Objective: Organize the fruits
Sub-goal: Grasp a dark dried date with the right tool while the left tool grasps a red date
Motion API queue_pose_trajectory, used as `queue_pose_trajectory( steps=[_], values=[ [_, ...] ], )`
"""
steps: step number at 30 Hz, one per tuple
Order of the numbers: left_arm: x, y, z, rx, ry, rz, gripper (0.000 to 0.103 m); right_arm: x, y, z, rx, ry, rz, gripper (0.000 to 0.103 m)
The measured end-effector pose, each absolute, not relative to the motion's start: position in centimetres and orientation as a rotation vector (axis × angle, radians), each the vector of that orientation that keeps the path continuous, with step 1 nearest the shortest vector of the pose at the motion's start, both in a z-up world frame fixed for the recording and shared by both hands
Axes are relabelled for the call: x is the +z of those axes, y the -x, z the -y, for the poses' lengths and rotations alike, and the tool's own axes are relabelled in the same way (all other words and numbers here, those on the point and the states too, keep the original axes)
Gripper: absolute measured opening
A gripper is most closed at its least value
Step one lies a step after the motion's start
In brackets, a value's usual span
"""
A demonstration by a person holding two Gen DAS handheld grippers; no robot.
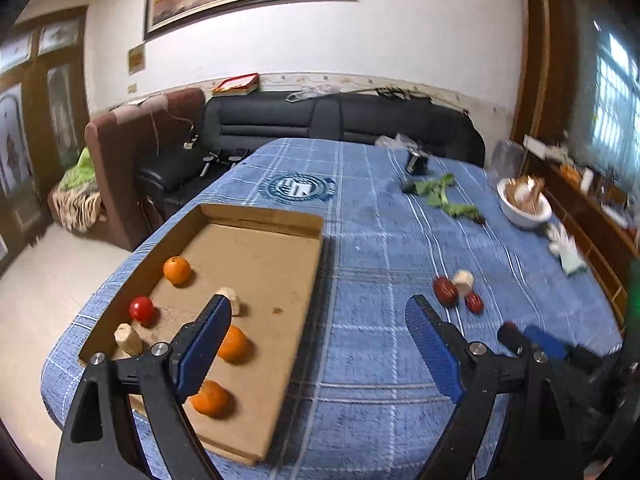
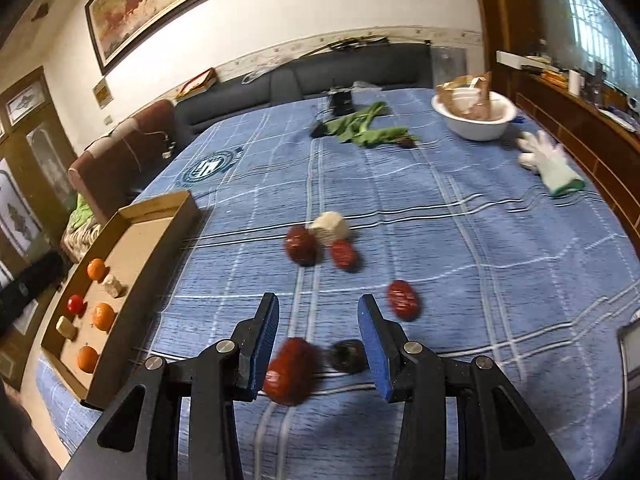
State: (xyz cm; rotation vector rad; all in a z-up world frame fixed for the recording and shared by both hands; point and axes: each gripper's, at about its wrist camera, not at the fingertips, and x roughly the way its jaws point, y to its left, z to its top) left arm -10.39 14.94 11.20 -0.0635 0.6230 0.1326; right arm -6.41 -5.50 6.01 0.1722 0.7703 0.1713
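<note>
A shallow cardboard tray (image 1: 256, 216) on the blue cloth holds three oranges (image 1: 177, 270), a red tomato (image 1: 141, 309) and two pale chunks (image 1: 128, 339). My left gripper (image 1: 320, 320) is open and empty, over the tray's right edge. My right gripper (image 2: 318, 312) is open; a blurred red date (image 2: 289, 372) lies between its jaws, against the left pad (image 2: 262, 344), with a dark blurred spot (image 2: 349, 356) beside it. Three more dates (image 2: 301, 245) and a pale chunk (image 2: 329, 227) lie on the cloth ahead. The tray also shows in the right wrist view (image 2: 158, 206).
A white bowl (image 2: 472, 126) with packets, leafy greens (image 2: 362, 126), a white glove (image 2: 548, 162) and a dark object (image 2: 340, 104) lie at the table's far side. A dark sofa (image 1: 340, 120) and brown armchair (image 1: 132, 140) stand beyond. A wooden cabinet (image 2: 580, 120) runs along the right.
</note>
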Motion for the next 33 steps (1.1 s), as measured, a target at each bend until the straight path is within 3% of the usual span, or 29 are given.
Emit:
queue_pose_trajectory(
  steps=[17, 22, 28, 33],
  values=[
    [9.0, 9.8, -12.1, 0.070, 0.038, -0.702, 0.088, 5.7, 7.0, 8.4, 0.168, -0.172, -0.756, 0.054],
    [8.3, 9.4, -14.1, 0.089, 0.090, -0.718, 0.088, 6.5, 7.4, 10.8, 0.224, -0.251, -0.644, 0.055],
    [6.8, 8.4, -14.4, 0.032, 0.123, -0.762, 0.088, 4.3, 4.6, 13.0, 0.227, -0.377, -0.838, 0.054],
    [5.7, 7.8, -12.9, -0.050, 0.104, -0.801, 0.088, 4.0, 4.6, 11.4, 0.291, -0.336, -0.844, 0.054]
  ],
)
